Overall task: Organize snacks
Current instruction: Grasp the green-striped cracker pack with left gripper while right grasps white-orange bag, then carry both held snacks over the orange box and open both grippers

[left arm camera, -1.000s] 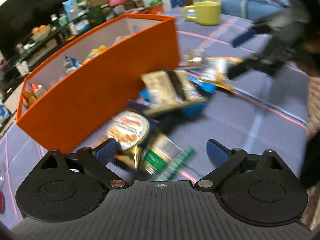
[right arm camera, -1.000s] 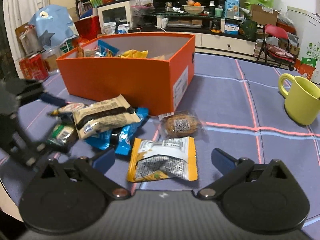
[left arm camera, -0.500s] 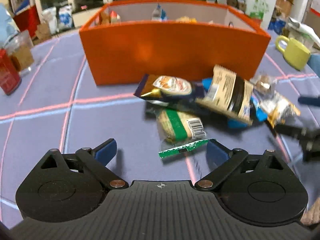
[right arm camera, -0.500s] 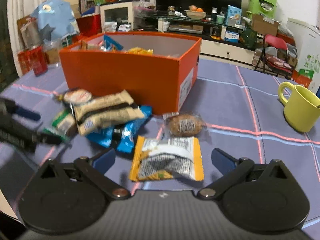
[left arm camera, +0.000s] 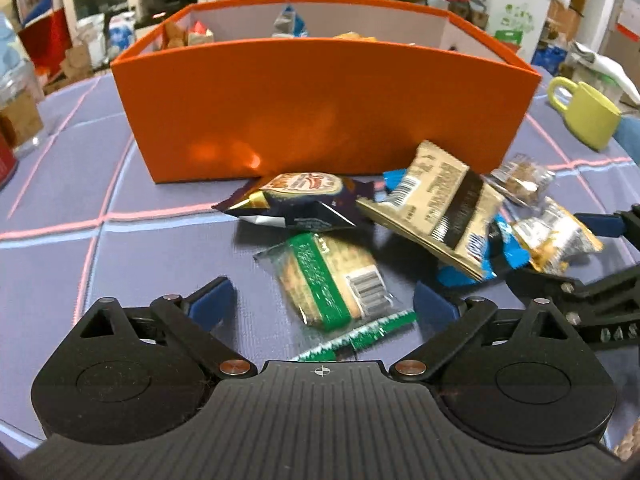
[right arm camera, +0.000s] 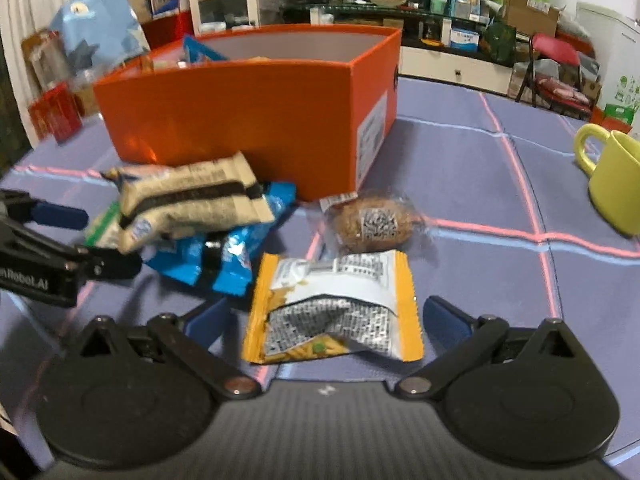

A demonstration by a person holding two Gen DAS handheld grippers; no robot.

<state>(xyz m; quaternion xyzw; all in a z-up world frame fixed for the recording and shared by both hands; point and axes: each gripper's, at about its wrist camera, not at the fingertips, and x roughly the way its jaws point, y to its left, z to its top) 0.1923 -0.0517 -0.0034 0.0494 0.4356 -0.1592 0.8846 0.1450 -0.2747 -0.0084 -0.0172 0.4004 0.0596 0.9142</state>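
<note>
Snacks lying loose before the box

Snacks (left arm camera: 440, 208) are lying heaped on the surface (left arm camera: 120, 256) against the orange box (left arm camera: 320, 108); left gripper (left arm camera: 322, 306) is hanging spread over a green cracker pack (left arm camera: 328, 280); right gripper (right arm camera: 324, 320) is hanging spread around a yellow packet (right arm camera: 336, 304), pinching nothing.

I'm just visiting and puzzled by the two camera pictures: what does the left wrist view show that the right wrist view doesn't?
Only the left wrist view: a dark purple snack bag and the whole green-striped cracker pack between the open left tongs.

Only the right wrist view: the white label on the box's end.

Both: the orange box, the yellow mug, the beige packet and the yellow-edged pouch.
</note>
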